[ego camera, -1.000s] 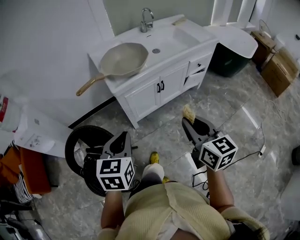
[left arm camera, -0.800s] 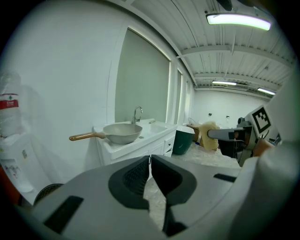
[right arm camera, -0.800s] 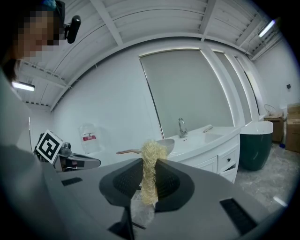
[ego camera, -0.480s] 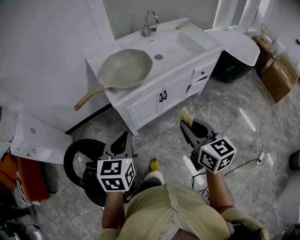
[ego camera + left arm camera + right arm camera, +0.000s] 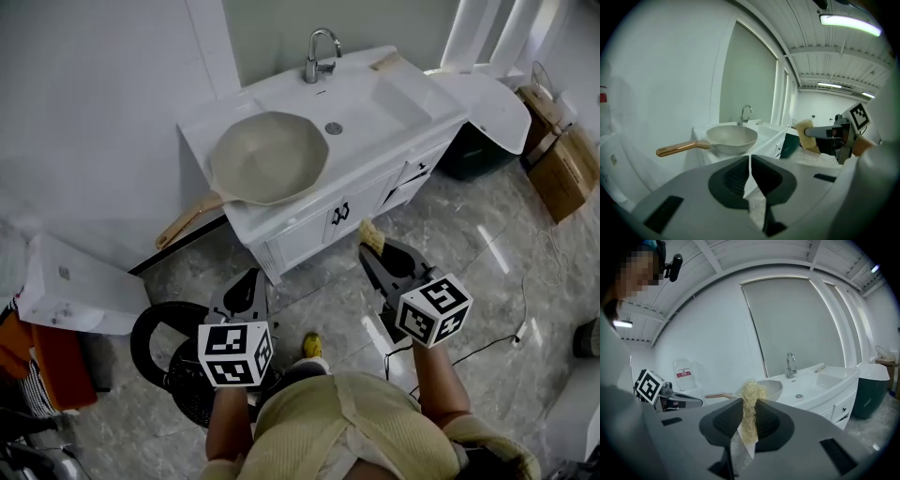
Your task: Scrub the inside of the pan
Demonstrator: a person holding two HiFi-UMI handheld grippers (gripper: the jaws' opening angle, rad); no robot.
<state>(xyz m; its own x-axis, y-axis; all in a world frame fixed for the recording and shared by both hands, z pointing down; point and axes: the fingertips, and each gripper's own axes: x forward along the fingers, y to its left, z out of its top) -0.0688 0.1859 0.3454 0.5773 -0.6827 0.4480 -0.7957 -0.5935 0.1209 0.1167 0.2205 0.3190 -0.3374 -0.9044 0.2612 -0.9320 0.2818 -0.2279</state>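
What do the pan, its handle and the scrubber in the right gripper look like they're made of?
The pan: probably coated metal; matte beige, no glare. The handle: wood or wood-look; warm tan with a slight sheen. The scrubber, pinched in the right gripper: pale yellow frizzy fibres, perhaps loofah or plastic.

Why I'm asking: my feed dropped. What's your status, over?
Left gripper shut, empty. Right gripper shut on scrubber. Pan on vanity counter, untouched. No obstruction seen.
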